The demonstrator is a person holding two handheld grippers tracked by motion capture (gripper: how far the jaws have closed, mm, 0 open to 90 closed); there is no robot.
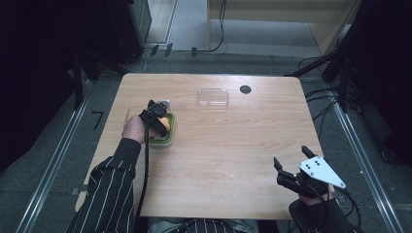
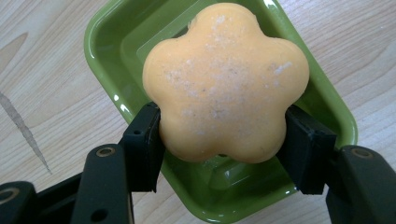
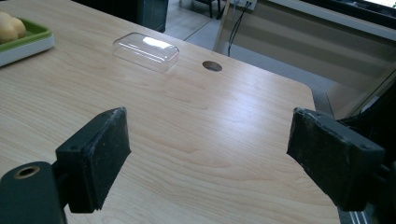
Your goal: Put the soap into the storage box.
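Left gripper (image 2: 223, 135): we see its jaws pinching an orange flower-shaped soap (image 2: 225, 81), one pad on each side of the lower lobes. The soap sits over the green dish (image 2: 107, 70), directly ahead of the jaws; we can't tell whether it touches the dish floor or hangs just above it. That grip is clear in the left gripper view. In the high view we get the left hand (image 1: 133, 128) and gripper body over the dish (image 1: 163, 141), with a bit of orange (image 1: 165, 124) beside them, pads hidden.

Right gripper (image 3: 208, 156): jaws spread wide, nothing between them, bare tabletop (image 3: 196, 135) ahead. High view puts it (image 1: 290, 162) at the near right corner of the tabletop (image 1: 233, 145), well apart from the left gripper.

Right gripper view adds: clear plastic lid (image 3: 146, 50) far ahead-left of the jaws, lying on the tabletop, and a round cable hole (image 3: 212, 66) just to its right. Dish edge (image 3: 25, 39) and soap (image 3: 11, 25) appear far left. High view confirms lid (image 1: 213, 97) and hole (image 1: 245, 89) beyond both grippers, lid apart from the dish.
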